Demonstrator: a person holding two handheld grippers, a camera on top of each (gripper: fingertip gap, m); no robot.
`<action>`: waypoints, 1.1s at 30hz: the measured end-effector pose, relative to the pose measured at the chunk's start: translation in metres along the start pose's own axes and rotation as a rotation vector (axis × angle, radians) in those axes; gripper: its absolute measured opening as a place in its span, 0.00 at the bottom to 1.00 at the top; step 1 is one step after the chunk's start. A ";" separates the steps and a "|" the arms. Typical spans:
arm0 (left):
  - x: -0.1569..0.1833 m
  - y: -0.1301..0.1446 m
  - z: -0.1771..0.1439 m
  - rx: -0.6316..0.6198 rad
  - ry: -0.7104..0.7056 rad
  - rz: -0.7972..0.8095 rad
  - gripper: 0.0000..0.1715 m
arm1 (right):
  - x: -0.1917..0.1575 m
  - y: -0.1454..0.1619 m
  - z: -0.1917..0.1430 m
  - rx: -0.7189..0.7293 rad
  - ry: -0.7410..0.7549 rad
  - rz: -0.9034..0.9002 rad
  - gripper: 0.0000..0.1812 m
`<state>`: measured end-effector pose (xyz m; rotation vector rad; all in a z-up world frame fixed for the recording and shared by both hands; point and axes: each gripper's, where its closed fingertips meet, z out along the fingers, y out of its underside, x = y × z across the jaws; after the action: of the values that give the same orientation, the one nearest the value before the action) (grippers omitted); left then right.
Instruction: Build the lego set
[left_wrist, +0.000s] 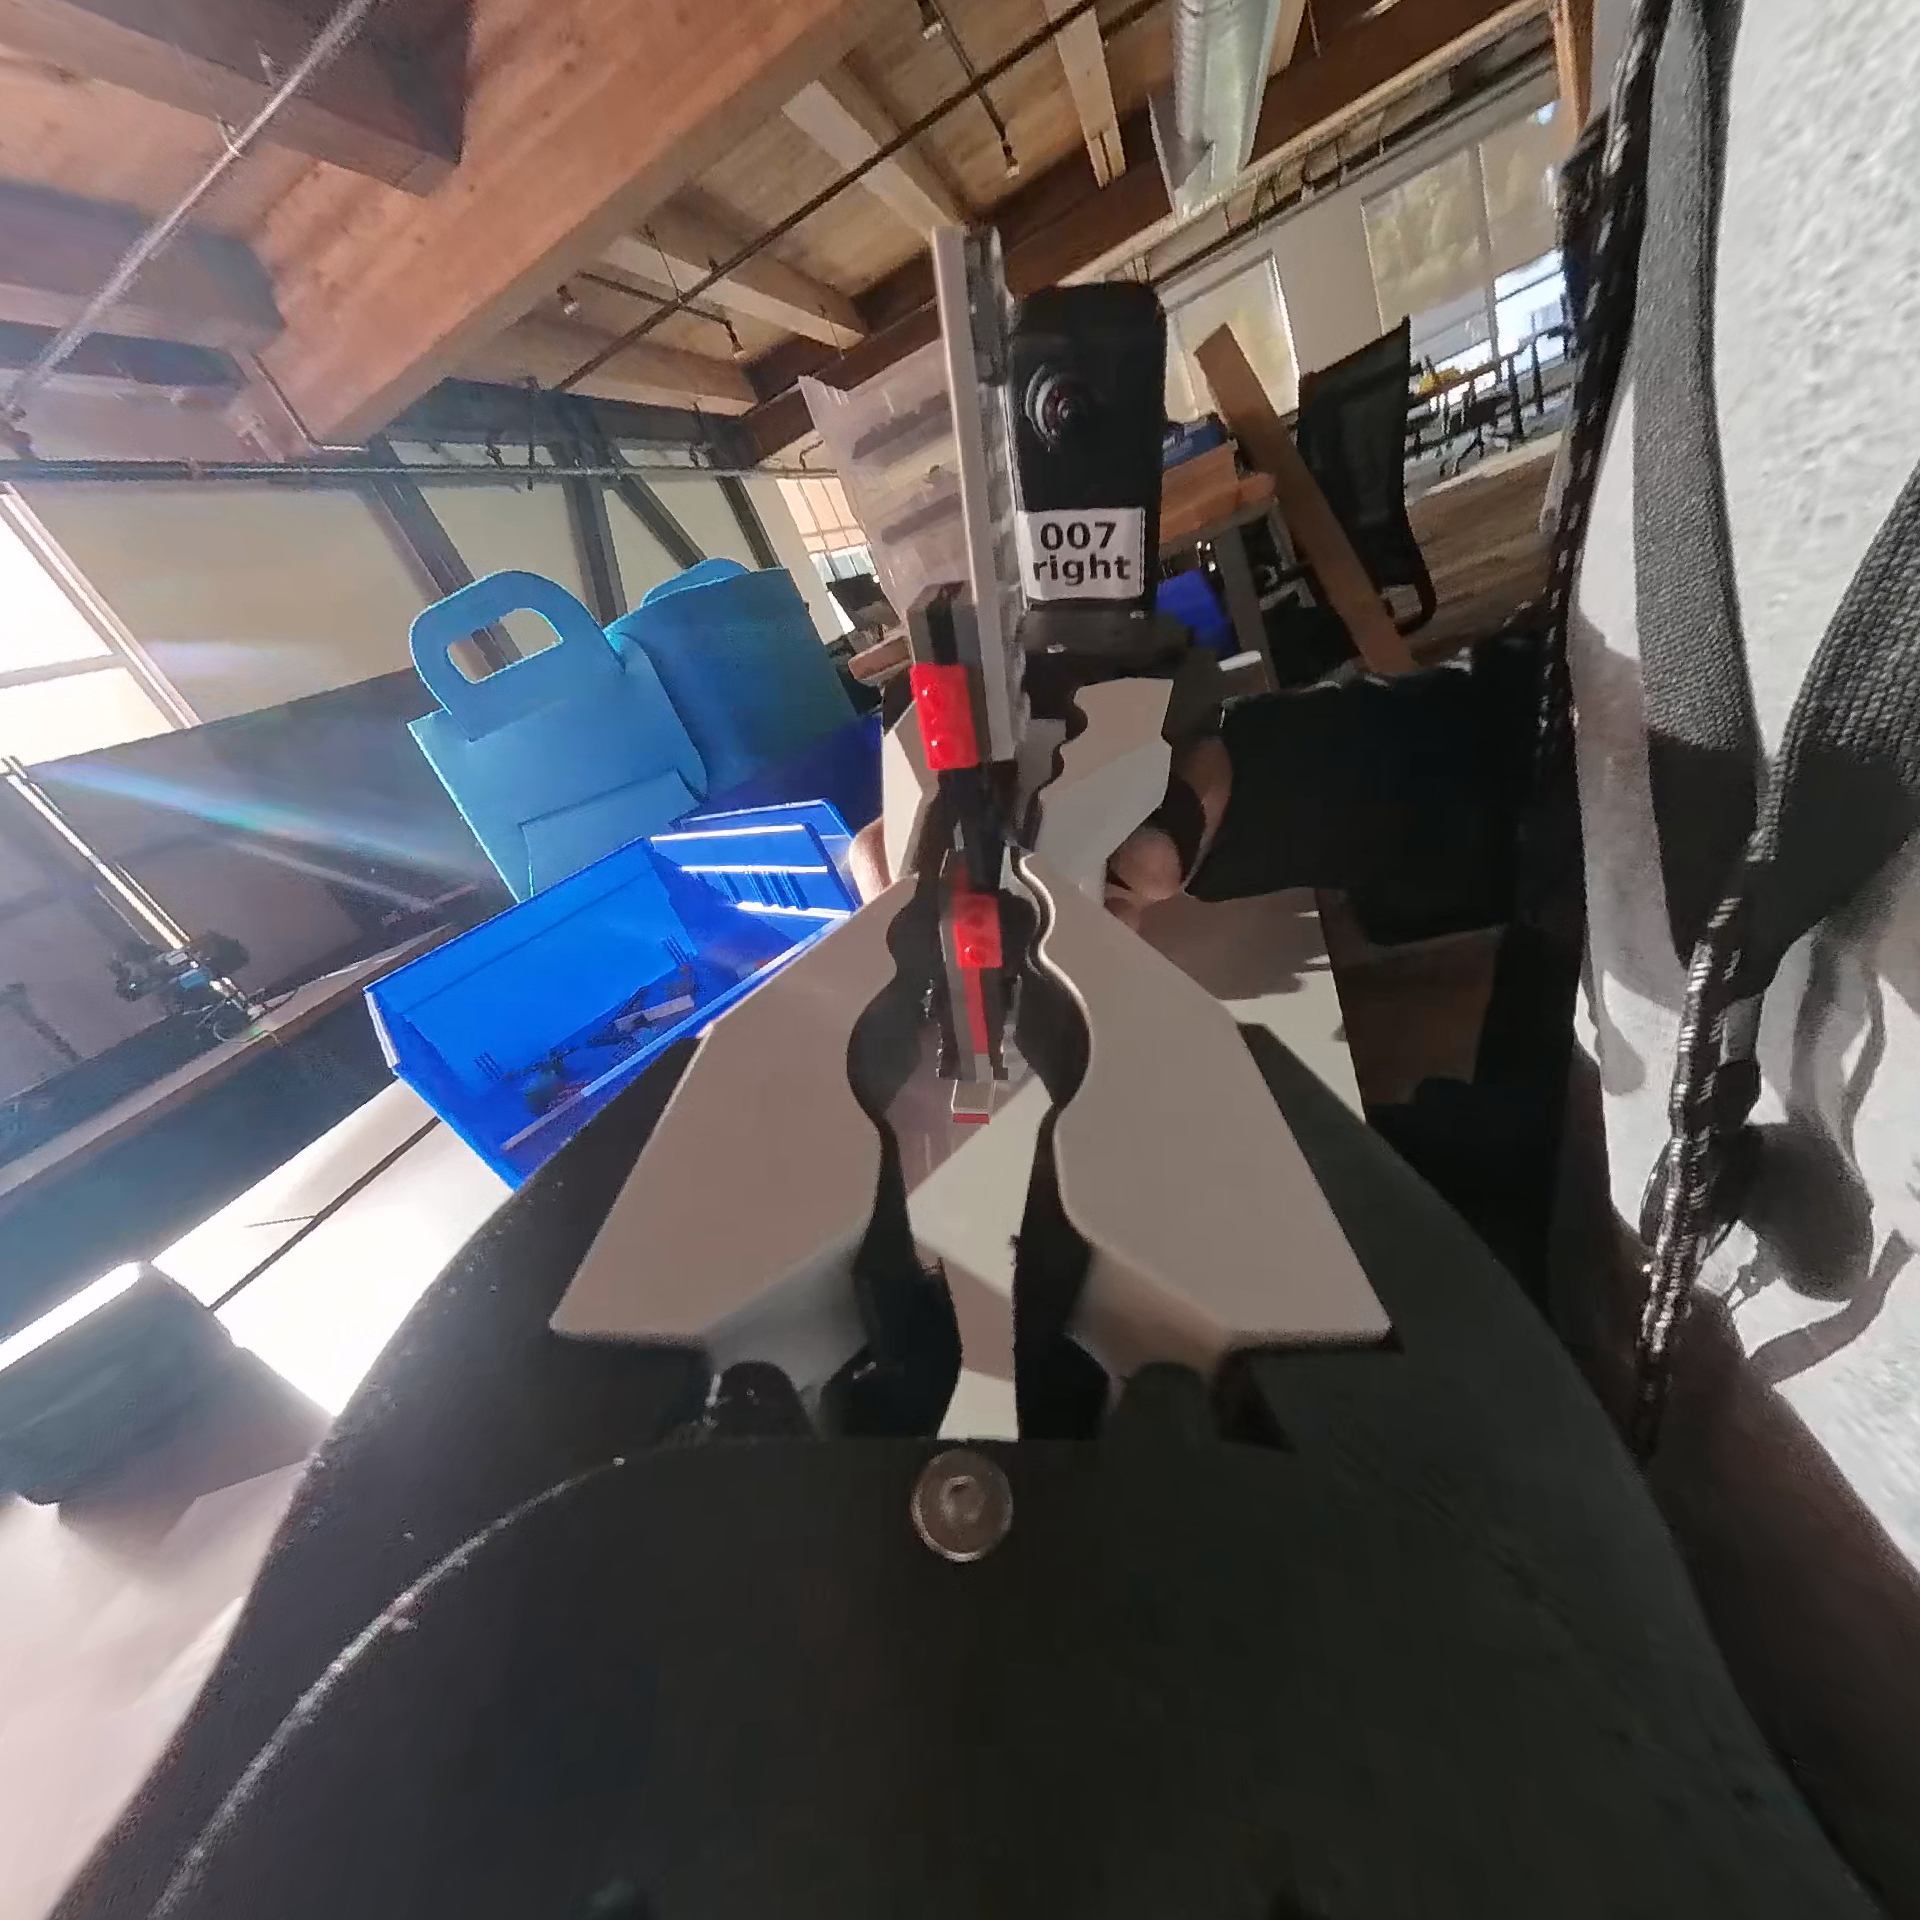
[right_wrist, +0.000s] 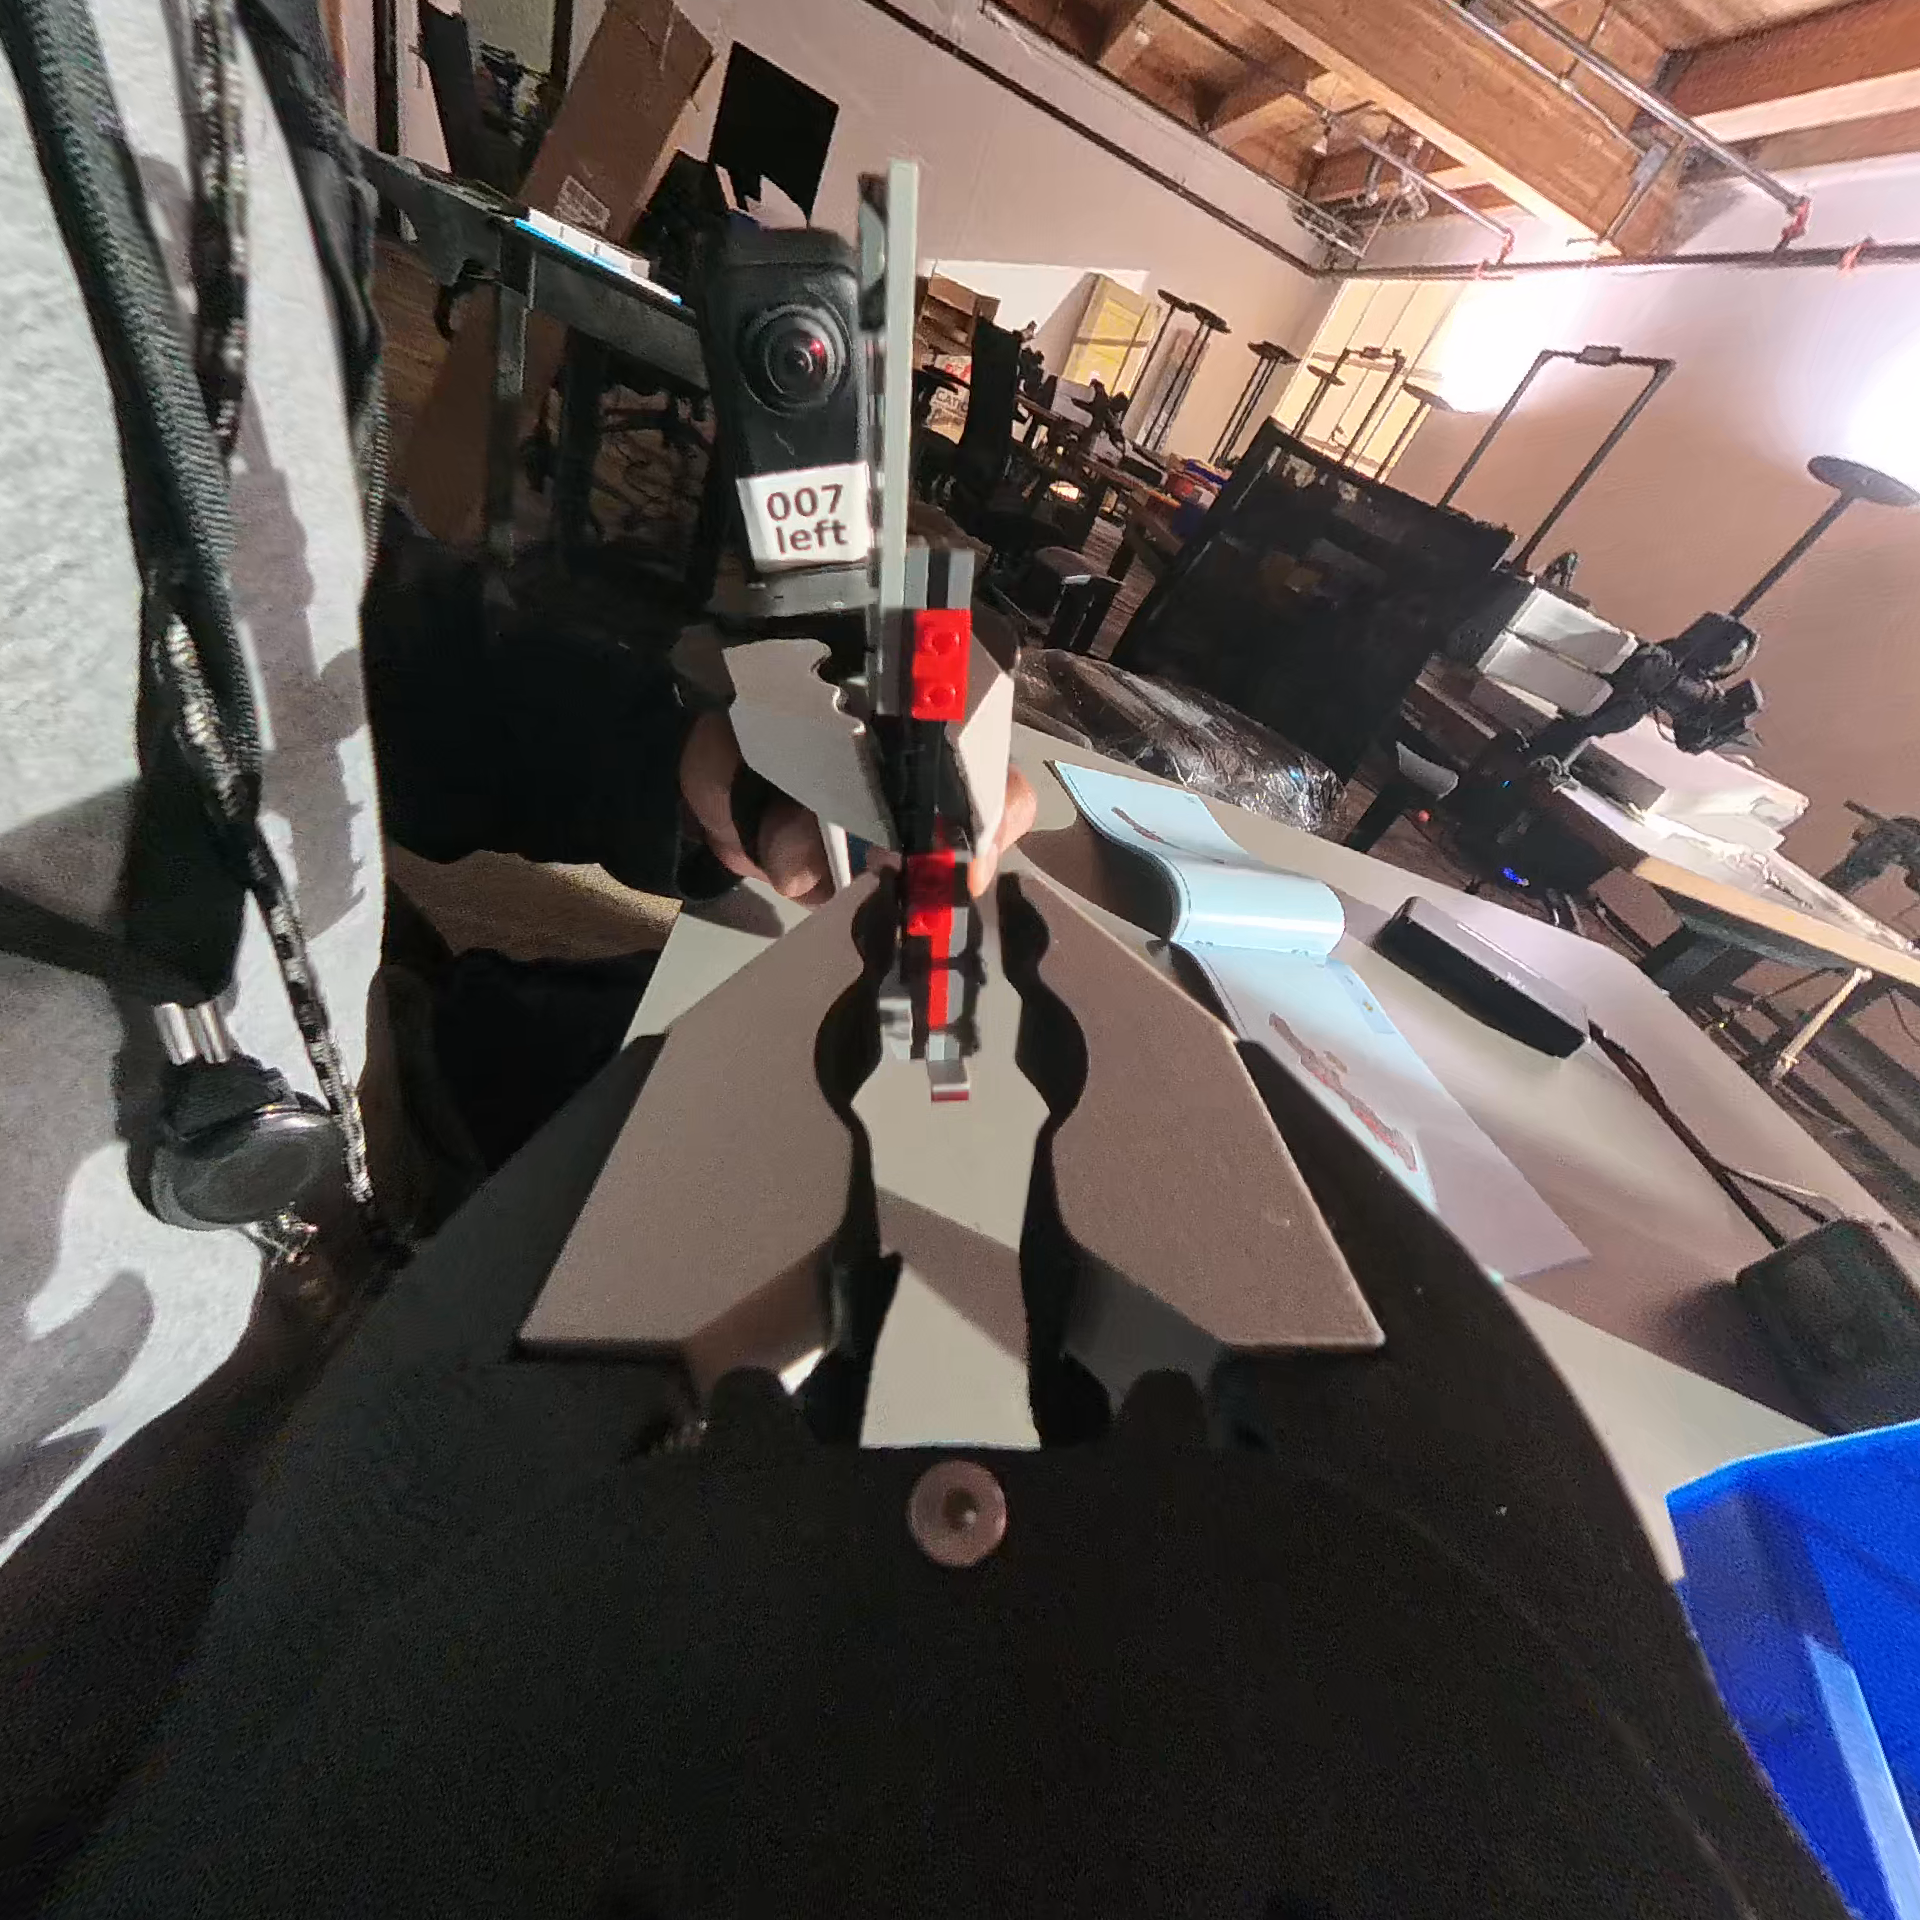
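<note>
Two grippers meet tip to tip over a table, both clamped on one lego model. Left wrist view: the left gripper (left_wrist: 971, 914) has its jaws closed on the lower end of the lego model (left_wrist: 961, 790), a thin upright stack of black, grey and red bricks held in the air above the table (left_wrist: 1278, 966). A long grey plate (left_wrist: 971, 436) rises from the model's upper part. The right gripper (left_wrist: 961, 821) faces the camera from behind the model, its jaws pinching the model's middle, with a black camera (left_wrist: 1086, 416) on top and a gloved hand (left_wrist: 1195, 821) around its handle. A blue bin (left_wrist: 582, 987) holding loose pieces stands on the table to the left, with blue felt bags (left_wrist: 561, 717) behind it. Right wrist view: the right gripper (right_wrist: 940, 904) has its jaws closed on the same model (right_wrist: 935, 831), red bricks facing the lens. The left gripper (right_wrist: 914, 821) grips it from the far side. An open instruction booklet (right_wrist: 1278, 935) lies on the table at right, beside a flat black device (right_wrist: 1486, 977). A blue bin corner (right_wrist: 1808, 1621) shows at lower right.
</note>
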<state>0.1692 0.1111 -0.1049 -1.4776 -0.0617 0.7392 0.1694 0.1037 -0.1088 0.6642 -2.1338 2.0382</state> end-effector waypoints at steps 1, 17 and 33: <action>-0.001 -0.001 -0.001 0.016 -0.002 -0.014 0.07 | 0.000 0.002 0.000 -0.010 -0.003 0.008 0.12; -0.002 -0.008 -0.003 0.124 0.038 -0.147 0.08 | -0.001 0.000 0.004 -0.016 -0.014 0.009 0.10; -0.002 0.000 0.003 0.083 0.056 -0.183 0.13 | 0.001 -0.007 -0.002 0.049 0.006 -0.007 0.10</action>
<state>0.1660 0.1124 -0.1039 -1.3922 -0.1214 0.5458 0.1709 0.1058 -0.1015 0.6701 -2.0815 2.0928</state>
